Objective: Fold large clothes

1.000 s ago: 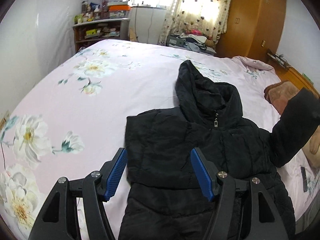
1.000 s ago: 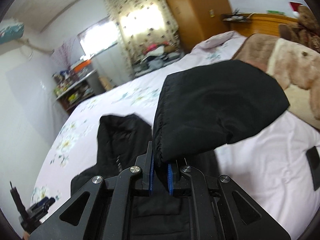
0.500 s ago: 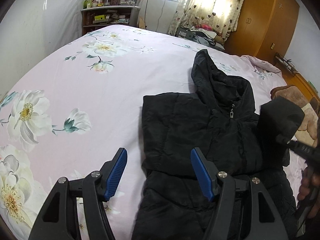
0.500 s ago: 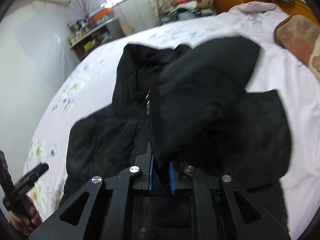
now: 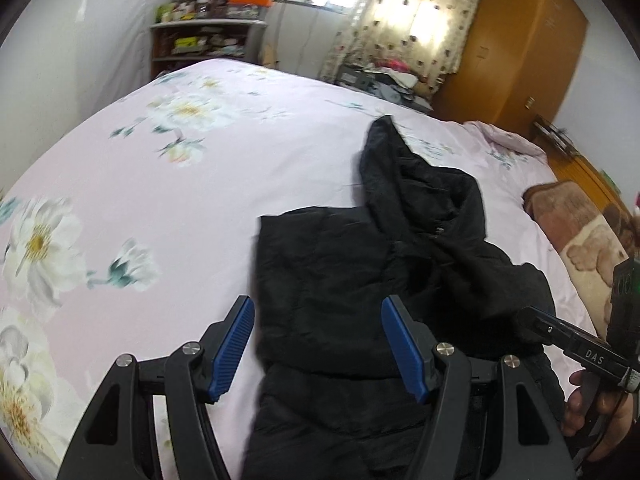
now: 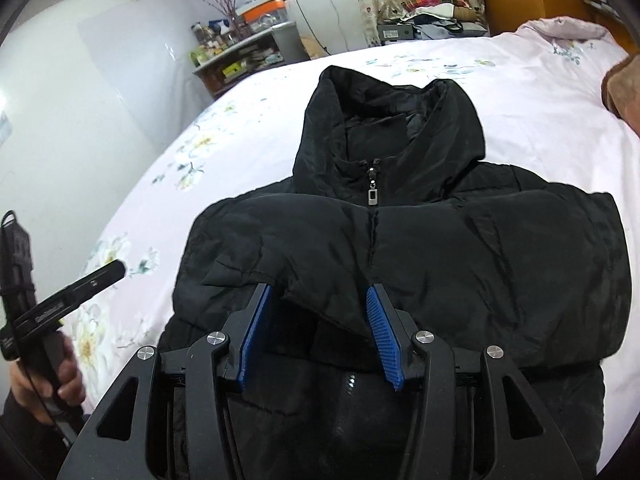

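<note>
A black hooded puffer jacket point(image 5: 360, 280) lies front up on the pink floral bed point(image 5: 160, 184), zipped, hood pointing away. Both sleeves are folded in across its chest point(image 6: 400, 248). My left gripper point(image 5: 316, 344) is open and empty, hovering over the jacket's left edge. My right gripper point(image 6: 318, 332) is open over the middle of the jacket, with the end of the folded sleeve point(image 6: 320, 304) lying loose between its jaws. The right gripper's body also shows in the left wrist view point(image 5: 576, 344), and the left gripper's body in the right wrist view point(image 6: 68, 292).
A brown plush blanket point(image 5: 580, 232) lies at the bed's right side. A cluttered shelf point(image 5: 204, 40), a curtained window point(image 5: 416, 12) and an orange wardrobe point(image 5: 520, 40) stand beyond the bed's far edge. A white wall runs along the left.
My right gripper carried the right sleeve across onto the jacket's chest, lowered it, and opened, letting it go. My left gripper stayed open, shifting slightly.
</note>
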Action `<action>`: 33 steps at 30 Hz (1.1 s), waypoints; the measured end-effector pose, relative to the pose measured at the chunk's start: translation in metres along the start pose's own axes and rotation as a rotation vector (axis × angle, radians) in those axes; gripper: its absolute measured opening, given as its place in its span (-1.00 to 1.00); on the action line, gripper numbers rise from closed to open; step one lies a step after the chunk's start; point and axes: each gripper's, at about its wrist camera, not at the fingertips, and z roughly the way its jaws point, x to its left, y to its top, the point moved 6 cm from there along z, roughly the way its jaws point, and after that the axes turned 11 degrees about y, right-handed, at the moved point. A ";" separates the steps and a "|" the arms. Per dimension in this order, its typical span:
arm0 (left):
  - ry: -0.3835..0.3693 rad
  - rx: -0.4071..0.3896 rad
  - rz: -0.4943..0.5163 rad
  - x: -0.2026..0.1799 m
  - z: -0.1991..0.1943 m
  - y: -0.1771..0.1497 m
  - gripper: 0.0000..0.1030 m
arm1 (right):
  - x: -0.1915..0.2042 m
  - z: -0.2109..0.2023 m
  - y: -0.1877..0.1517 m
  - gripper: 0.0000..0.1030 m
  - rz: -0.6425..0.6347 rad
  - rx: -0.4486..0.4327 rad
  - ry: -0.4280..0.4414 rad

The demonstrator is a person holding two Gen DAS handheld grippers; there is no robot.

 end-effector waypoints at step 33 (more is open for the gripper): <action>-0.017 0.055 0.251 -0.134 0.091 -0.015 0.12 | -0.176 -0.078 -0.005 -0.05 0.120 -0.061 -0.342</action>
